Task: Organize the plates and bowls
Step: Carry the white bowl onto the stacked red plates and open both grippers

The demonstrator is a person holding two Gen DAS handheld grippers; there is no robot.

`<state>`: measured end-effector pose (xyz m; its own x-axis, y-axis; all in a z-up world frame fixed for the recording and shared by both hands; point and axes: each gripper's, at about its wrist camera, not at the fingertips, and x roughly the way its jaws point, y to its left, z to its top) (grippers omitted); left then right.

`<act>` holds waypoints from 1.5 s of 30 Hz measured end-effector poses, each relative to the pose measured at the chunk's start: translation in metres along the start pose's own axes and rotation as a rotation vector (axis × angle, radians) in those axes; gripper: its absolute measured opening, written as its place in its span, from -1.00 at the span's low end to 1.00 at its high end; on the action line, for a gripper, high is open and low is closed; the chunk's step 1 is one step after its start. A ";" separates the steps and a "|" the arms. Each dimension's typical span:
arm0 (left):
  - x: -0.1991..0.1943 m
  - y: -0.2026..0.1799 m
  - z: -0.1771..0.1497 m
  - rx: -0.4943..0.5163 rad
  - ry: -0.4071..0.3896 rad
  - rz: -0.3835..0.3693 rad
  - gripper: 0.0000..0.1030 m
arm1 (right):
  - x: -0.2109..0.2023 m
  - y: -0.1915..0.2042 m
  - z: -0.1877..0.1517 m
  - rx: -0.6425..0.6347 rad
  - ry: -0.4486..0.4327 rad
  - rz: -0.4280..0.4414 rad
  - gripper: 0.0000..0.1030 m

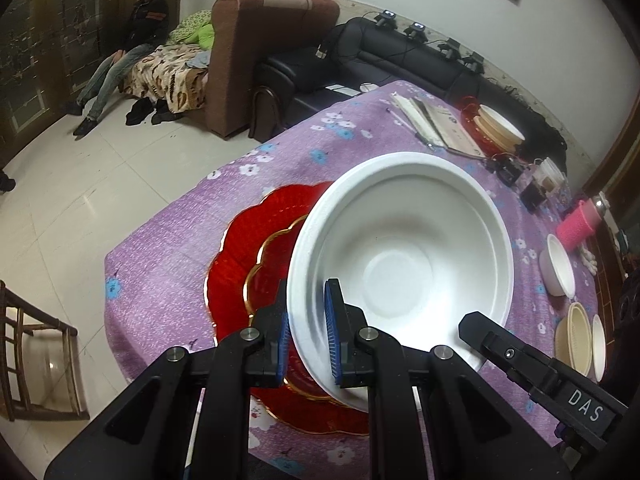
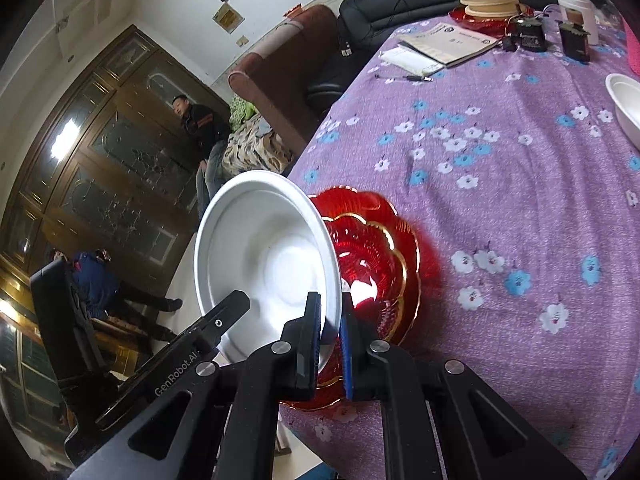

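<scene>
The big bowl (image 1: 400, 264) is plain white. The plate (image 1: 248, 256) under it is shiny red with wavy gold lines. The cloth (image 2: 520, 200) on the worktop is purple with little white and blue flowers. The tongs (image 1: 306, 336) are black with blue pads (image 1: 331, 332). A bottle (image 1: 578, 226) is bright pink. The floor (image 1: 80, 208) is white.

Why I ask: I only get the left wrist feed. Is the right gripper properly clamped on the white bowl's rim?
Observer: Yes. The right gripper has both pads shut on the rim of the white bowl.
Operator: Anything off to that side I can't see?
Observer: A person in a blue jacket sits low in front of the wooden cabinet.
</scene>
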<state>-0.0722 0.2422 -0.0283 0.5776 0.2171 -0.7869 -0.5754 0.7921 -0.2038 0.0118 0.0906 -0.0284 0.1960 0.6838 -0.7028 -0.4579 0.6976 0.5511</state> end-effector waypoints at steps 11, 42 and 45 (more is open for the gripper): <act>0.009 0.004 -0.004 0.005 0.028 0.027 -0.74 | 0.015 -0.005 -0.005 0.015 0.037 -0.005 -0.84; 0.023 0.003 -0.006 0.014 0.070 0.055 -0.73 | 0.036 -0.012 0.000 0.039 0.083 -0.013 -0.84; 0.024 0.003 -0.007 0.016 0.074 0.059 -0.73 | 0.037 -0.013 0.000 0.043 0.087 -0.014 -0.84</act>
<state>-0.0636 0.2455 -0.0522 0.4981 0.2219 -0.8382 -0.5977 0.7882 -0.1465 0.0255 0.1065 -0.0612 0.1250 0.6544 -0.7457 -0.4179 0.7164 0.5586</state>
